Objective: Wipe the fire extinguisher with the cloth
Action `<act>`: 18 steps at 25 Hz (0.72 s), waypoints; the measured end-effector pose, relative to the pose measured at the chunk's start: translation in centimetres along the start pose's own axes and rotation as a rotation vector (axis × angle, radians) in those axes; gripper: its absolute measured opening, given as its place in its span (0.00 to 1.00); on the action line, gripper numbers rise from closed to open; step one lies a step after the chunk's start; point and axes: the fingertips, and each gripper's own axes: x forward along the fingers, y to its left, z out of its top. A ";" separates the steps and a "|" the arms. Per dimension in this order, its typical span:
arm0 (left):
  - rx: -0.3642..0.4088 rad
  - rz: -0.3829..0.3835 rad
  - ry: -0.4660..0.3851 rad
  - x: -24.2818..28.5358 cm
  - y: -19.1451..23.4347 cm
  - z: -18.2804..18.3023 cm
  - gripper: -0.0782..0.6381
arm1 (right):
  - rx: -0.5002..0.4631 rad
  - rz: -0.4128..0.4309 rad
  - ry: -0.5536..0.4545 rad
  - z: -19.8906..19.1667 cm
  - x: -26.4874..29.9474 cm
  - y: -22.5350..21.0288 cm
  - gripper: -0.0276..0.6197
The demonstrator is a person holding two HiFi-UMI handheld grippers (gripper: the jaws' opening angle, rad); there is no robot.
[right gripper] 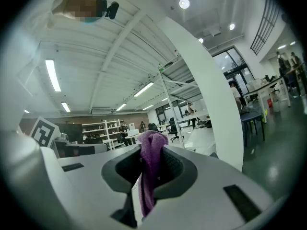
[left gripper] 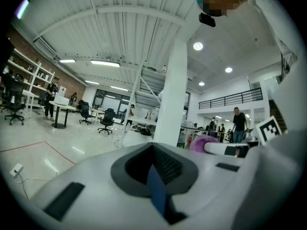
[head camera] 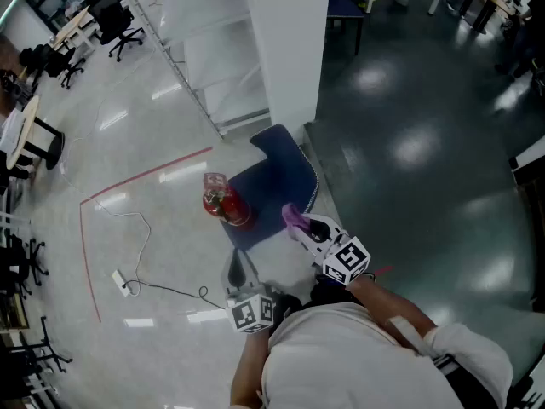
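Observation:
In the head view a red fire extinguisher (head camera: 223,201) stands on the pale floor at the left edge of a dark blue mat (head camera: 281,181). My right gripper (head camera: 295,221) is held just right of it, shut on a purple cloth (head camera: 294,217). In the right gripper view the cloth (right gripper: 149,169) hangs bunched between the closed jaws of that gripper (right gripper: 151,145). My left gripper (head camera: 238,265) hovers below the extinguisher, apart from it. The left gripper view shows its jaws (left gripper: 154,152) shut together with nothing held, and the purple cloth (left gripper: 201,143) off to the right.
A white column (head camera: 285,49) rises behind the mat. A black cable with a power strip (head camera: 123,283) lies on the floor at the left, beside a red tape line (head camera: 88,254). Office chairs (head camera: 117,20) and desks stand far left. Dark glossy floor (head camera: 426,143) spreads to the right.

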 end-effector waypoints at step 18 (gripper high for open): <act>-0.014 0.002 0.015 1.3 1.4 -1.5 0.12 | 0.039 -0.020 0.097 -5.2 4.5 -2.7 0.14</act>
